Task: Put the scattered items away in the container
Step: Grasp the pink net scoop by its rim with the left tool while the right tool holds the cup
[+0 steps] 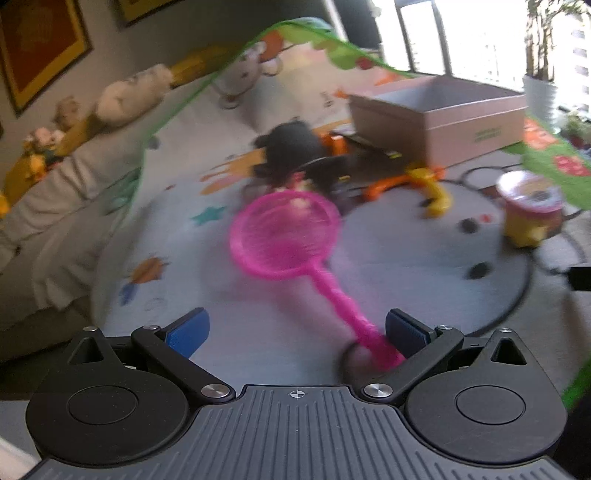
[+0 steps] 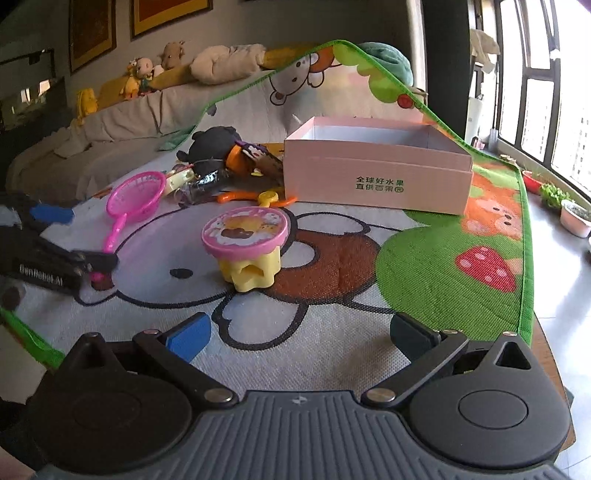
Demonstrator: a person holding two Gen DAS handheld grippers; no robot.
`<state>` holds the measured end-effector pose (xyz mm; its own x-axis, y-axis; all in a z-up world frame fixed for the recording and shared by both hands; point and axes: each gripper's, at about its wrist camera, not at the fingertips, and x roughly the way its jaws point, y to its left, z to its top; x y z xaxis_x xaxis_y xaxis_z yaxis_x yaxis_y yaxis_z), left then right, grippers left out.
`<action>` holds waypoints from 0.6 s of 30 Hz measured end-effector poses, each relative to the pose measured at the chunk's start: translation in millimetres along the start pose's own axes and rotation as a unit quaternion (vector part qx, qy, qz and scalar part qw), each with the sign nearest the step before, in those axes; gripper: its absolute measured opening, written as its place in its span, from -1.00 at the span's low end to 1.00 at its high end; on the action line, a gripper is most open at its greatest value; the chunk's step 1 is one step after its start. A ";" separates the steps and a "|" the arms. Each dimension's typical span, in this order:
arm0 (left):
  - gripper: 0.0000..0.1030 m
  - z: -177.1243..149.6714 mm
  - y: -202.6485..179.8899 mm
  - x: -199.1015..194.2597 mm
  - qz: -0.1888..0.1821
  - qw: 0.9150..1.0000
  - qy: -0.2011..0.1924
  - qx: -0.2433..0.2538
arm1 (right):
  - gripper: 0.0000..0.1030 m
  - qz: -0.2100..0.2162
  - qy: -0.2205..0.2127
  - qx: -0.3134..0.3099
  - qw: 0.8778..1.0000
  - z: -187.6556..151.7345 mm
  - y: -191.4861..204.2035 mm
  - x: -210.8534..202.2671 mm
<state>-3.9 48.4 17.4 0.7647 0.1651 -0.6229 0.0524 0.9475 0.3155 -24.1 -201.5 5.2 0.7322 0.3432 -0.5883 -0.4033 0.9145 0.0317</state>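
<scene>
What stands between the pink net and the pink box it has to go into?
A pile of toys lies between them: the black plush and orange pieces sit just past the pink net, left of the pink box. The box is open on top, so lifting the net over the pile should clear it.

Both wrist cameras are looking forward and downward over the play mat [image 2: 424,266], sharing the pink net [image 1: 284,236] (blurred left) and box [image 2: 376,173].

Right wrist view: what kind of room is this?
Likely a home living room or playroom: cartoon play mat strewn with toys, a sofa lined with stuffed animals, framed pictures above.
</scene>
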 end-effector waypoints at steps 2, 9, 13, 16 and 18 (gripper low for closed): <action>1.00 -2.2 10.5 1.7 0.017 1.000 0.005 -0.001 | 1.00 0.000 -0.002 -0.005 1.000 -1.7 0.8 -0.4; 1.00 -9.0 42.0 -7.0 -0.055 0.996 0.008 -0.064 | 1.00 -0.003 -0.005 -0.007 1.000 -3.2 2.5 -2.0; 1.00 -11.4 41.9 -8.3 -0.107 0.989 0.003 -0.099 | 1.00 0.014 -0.025 -0.022 0.999 4.0 8.5 -3.0; 1.00 -11.4 33.7 -6.1 -0.116 0.989 -0.001 -0.094 | 1.00 -0.006 -0.061 -0.062 0.996 14.7 23.8 1.2; 1.00 -10.1 29.3 -2.8 -0.118 0.989 -0.001 -0.091 | 0.98 -0.012 -0.070 -0.079 0.994 22.2 31.1 9.4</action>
<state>-11.0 78.4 21.2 0.7457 -0.0667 -0.6630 0.1131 0.9932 0.0273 -17.6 -165.1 18.6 0.8080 0.3576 -0.4682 -0.4571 0.8819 -0.1153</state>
